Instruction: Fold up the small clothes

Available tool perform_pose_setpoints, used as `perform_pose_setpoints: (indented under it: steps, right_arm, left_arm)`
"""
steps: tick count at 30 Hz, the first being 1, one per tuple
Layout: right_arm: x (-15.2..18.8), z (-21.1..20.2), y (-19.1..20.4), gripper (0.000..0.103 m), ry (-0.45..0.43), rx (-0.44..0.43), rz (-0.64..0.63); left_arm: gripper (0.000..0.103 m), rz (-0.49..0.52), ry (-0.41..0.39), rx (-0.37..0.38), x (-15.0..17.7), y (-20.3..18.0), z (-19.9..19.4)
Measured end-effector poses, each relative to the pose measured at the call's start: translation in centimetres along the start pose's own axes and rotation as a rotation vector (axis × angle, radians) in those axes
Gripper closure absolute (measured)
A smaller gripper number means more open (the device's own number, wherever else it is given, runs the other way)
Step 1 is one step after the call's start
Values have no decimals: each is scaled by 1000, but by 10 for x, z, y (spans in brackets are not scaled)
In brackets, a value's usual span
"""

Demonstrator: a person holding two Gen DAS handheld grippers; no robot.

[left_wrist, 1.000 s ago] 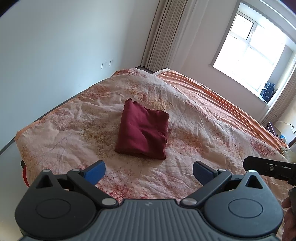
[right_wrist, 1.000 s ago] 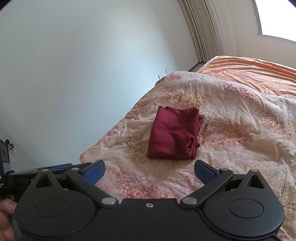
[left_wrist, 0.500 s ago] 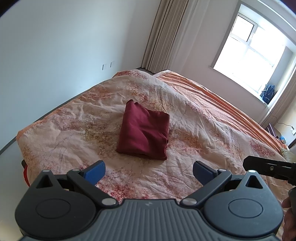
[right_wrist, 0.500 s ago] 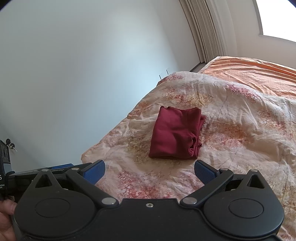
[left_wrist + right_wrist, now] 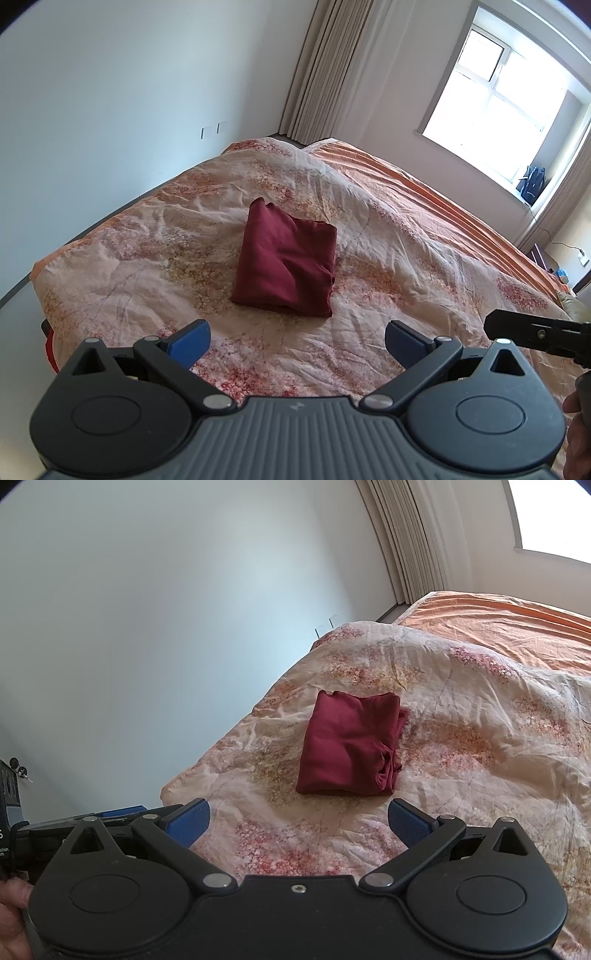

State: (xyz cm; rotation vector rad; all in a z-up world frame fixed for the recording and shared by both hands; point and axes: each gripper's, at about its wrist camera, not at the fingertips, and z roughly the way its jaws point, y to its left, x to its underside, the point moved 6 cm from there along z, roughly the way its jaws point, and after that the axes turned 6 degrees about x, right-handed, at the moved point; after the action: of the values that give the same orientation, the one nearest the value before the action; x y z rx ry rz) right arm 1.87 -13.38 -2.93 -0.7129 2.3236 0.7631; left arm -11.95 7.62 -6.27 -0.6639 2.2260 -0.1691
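Observation:
A dark red garment lies folded into a compact rectangle on the floral quilt of a bed; it also shows in the right wrist view as the garment. My left gripper hangs open above the quilt, short of the garment, holding nothing. My right gripper is likewise open and empty, also held back from the garment. Part of the right gripper's body shows at the right edge of the left wrist view.
The quilt covers the near half of the bed; an orange sheet lies beyond. A white wall runs close along the bed's left side. Curtains and a window stand at the far end. A hand grips the left tool.
Both grippers have drawn slightly back and upward; the folded garment sits a little lower in both views. The garment itself has not moved.

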Motion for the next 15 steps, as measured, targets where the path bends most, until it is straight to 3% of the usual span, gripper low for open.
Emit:
perform_pose_setpoints:
  steps: [15]
  right_arm:
    - [1,3,2,1,4,5,4]
  left_arm:
    - [0,-6,11,20,-3,6,3]
